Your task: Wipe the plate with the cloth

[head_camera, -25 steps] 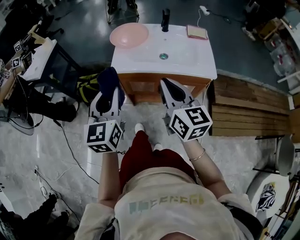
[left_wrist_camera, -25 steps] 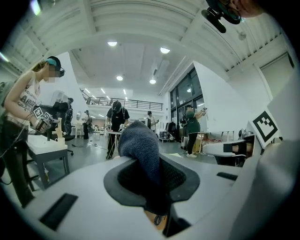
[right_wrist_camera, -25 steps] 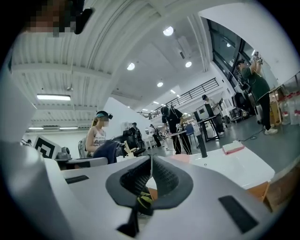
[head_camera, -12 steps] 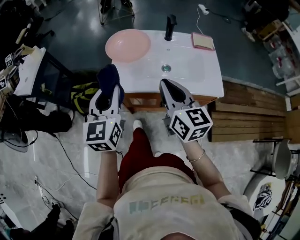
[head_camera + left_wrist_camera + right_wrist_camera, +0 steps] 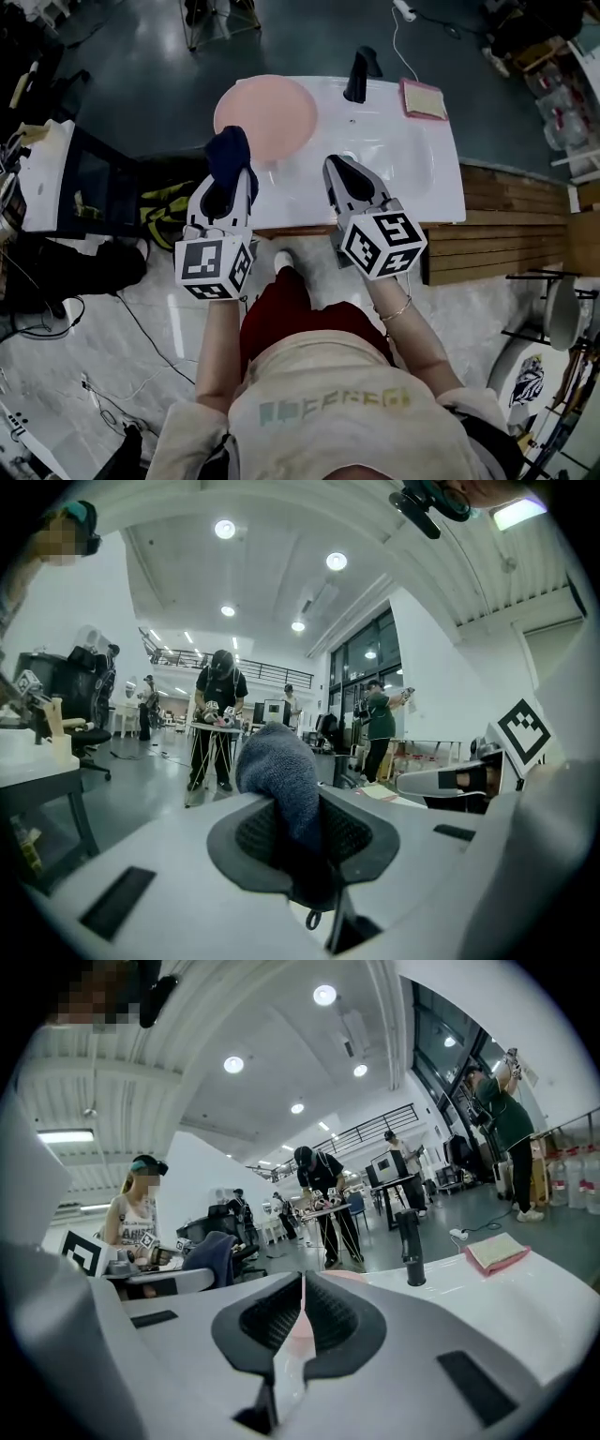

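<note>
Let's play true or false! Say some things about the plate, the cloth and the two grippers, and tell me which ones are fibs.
1. The left gripper holds a dark blue cloth. True.
2. The plate is green. False: it is pink.
3. The right gripper is holding the plate. False: its fingers are shut together on nothing, and the plate lies on the sink top.
4. A black tap stands at the back of the sink. True.
5. The plate is to the right of the tap. False: in the head view it is to the left of it.
</note>
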Demonstrator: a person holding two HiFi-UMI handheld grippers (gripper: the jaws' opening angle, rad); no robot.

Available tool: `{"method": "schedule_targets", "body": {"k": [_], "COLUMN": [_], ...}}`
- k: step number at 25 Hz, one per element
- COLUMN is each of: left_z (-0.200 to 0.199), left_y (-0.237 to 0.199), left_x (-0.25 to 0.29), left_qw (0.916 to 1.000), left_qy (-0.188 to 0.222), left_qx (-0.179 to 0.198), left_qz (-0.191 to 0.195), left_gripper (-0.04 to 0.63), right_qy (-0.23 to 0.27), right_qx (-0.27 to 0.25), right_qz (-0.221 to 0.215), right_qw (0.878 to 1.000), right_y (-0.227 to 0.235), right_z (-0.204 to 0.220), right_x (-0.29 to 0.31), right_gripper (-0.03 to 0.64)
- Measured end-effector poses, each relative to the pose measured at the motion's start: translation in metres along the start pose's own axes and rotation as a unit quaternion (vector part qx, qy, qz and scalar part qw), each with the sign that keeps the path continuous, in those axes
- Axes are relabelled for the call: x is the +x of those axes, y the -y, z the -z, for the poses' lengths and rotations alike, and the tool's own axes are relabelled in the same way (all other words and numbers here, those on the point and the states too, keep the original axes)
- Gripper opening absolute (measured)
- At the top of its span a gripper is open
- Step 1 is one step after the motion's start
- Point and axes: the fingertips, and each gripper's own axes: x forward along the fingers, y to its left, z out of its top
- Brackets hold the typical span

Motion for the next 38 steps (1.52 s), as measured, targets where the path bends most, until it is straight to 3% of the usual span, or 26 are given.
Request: {"method": "schedule_targets", "body": {"k": [11,23,38], "left_z": [0.002,0.006,0.01], "left_y": [-0.032,-0.038,-0.05], "left_x": [0.058,0.095,0.162], "left_qw": [0.9987,0.997,0.9955], "left_qy": [-0.019,-0.037,-0.066], "left_qx": [-0.006,-0.007,-0.014], "left_qz": [0.046,0.067,0.067], "left_gripper": [0.08,0.08,0.08], "right_qy": [-0.035,-0.08,-0.14], "right_qx": [-0.01,-0.003,0.038], "right_qz": [0.069,0.13,0.094], "right_qw": [0.997,0.988,0.985], "right_y": [0.027,0.064,0.101], "right_z": [0.01,0.027,0.045], "right_x": [0.056,0.082,0.139], "right_gripper": [0.038,0.04,0.041]}}
